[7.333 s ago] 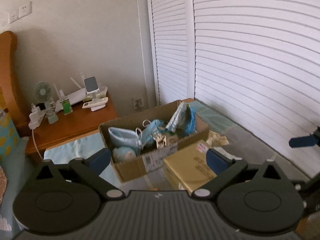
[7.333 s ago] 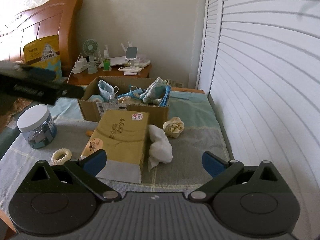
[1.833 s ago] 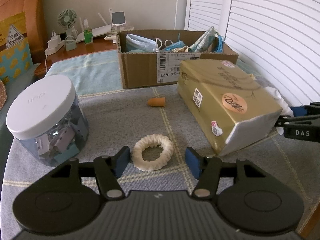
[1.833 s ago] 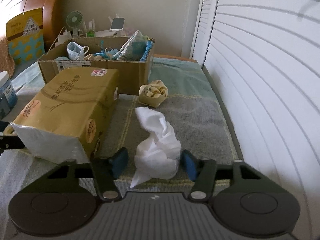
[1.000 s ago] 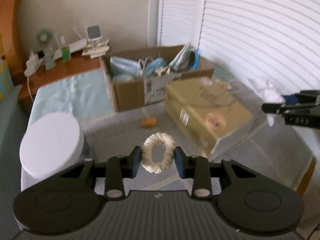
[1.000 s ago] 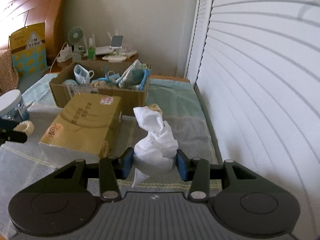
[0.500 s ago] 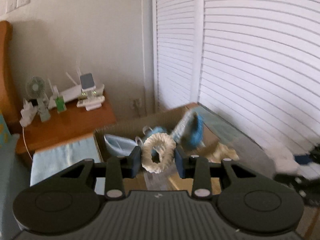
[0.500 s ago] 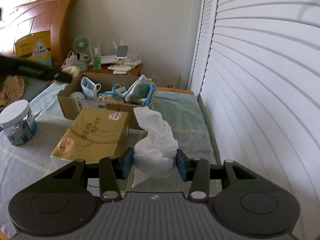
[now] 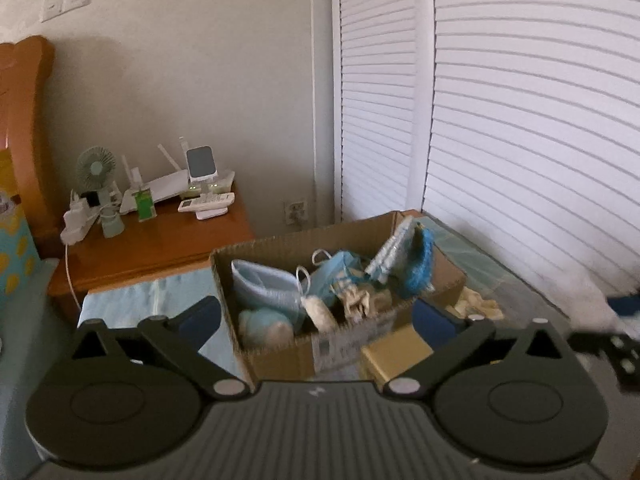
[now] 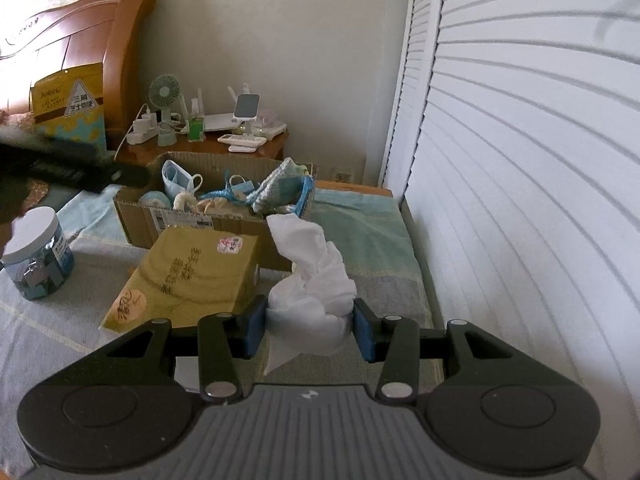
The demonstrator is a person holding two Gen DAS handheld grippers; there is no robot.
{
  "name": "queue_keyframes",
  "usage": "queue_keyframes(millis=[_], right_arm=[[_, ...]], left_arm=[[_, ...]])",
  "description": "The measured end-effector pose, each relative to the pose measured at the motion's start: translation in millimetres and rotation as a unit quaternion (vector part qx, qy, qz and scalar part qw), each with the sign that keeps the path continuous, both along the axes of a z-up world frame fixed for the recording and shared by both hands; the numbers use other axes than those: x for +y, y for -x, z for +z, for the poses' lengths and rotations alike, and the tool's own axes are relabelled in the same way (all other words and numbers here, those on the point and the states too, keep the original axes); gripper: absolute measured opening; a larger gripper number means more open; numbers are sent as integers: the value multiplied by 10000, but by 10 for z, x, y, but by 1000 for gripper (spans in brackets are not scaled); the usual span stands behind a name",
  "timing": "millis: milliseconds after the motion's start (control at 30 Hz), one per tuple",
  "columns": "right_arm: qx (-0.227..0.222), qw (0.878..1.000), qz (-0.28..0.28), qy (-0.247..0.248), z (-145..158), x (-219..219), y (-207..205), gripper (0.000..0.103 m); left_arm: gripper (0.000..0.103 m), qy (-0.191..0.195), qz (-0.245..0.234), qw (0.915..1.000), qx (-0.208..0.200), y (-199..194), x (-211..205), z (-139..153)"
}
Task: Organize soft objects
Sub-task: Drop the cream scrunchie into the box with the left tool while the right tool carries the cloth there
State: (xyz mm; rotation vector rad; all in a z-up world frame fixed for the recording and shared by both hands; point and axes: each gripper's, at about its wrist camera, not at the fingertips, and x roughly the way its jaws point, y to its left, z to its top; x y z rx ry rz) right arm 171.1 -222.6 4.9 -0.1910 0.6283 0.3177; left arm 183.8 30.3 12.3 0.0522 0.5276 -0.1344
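Observation:
An open cardboard box [image 9: 276,356] holds several soft items: face masks, a blue cloth and the cream scrunchie [image 9: 318,310]. My left gripper [image 9: 316,318] is open and empty above the box's front. In the right wrist view the box [image 10: 180,218] stands behind a yellow tissue pack [image 10: 192,276]. My right gripper [image 10: 310,326] is shut on a crumpled white cloth [image 10: 316,284], held above the table, right of the tissue pack. The left gripper [image 10: 72,166] shows as a dark blur at the box's left end.
A white-lidded jar [image 10: 36,252] stands at the table's left. A cream fabric bundle [image 9: 480,304] lies right of the box. A wooden nightstand [image 9: 156,240] with a fan and gadgets is behind. White louvred doors [image 10: 520,180] close the right side.
My left gripper has opened and the cream scrunchie has dropped into the box. My right gripper keeps holding the white cloth, slightly higher and nearer the box.

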Motion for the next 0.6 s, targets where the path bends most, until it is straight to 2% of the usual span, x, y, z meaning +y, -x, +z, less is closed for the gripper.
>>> queue_keyframes(millis=[233, 433, 600], right_arm=[[-183, 9987, 484, -11, 195, 157, -252, 50], [-453, 9924, 1117, 229, 359, 478, -646, 50], [-502, 9856, 1539, 498, 421, 750, -968, 50]], left_arm=[[102, 181, 96, 9998, 23, 456, 56, -44], [102, 21, 130, 9999, 18, 709, 3, -140], [102, 199, 175, 9995, 196, 816, 41, -262]])
